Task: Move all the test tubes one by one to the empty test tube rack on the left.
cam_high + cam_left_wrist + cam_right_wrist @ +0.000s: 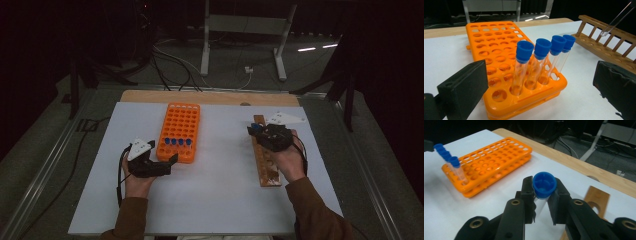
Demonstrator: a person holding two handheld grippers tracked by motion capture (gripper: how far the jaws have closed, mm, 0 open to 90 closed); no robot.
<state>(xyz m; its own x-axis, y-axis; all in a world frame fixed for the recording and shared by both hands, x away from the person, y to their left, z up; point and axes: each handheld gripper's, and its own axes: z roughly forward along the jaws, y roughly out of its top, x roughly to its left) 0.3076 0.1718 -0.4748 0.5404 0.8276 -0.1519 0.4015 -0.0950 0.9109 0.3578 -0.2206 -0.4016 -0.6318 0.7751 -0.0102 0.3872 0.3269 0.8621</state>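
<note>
An orange tube rack (179, 125) lies left of centre, with several blue-capped clear tubes (541, 50) upright in its near row. My left gripper (170, 162) rests at the rack's near corner, open, its jaws wide apart on either side of those tubes (541, 75) without touching them. A wooden rack (265, 162) lies to the right. Above its far part, my right gripper (257, 131) is shut on a blue-capped tube (544, 185), held just under the cap (541, 195). That tube's clear lower end (607, 28) hangs over the wooden rack (604, 40).
A white sheet (215, 200) covers the wooden table, whose bare edge (210, 96) runs along the far side. Cables and a metal stand's legs (240, 45) lie on the dark floor beyond. The orange rack's far rows (499, 157) have open holes.
</note>
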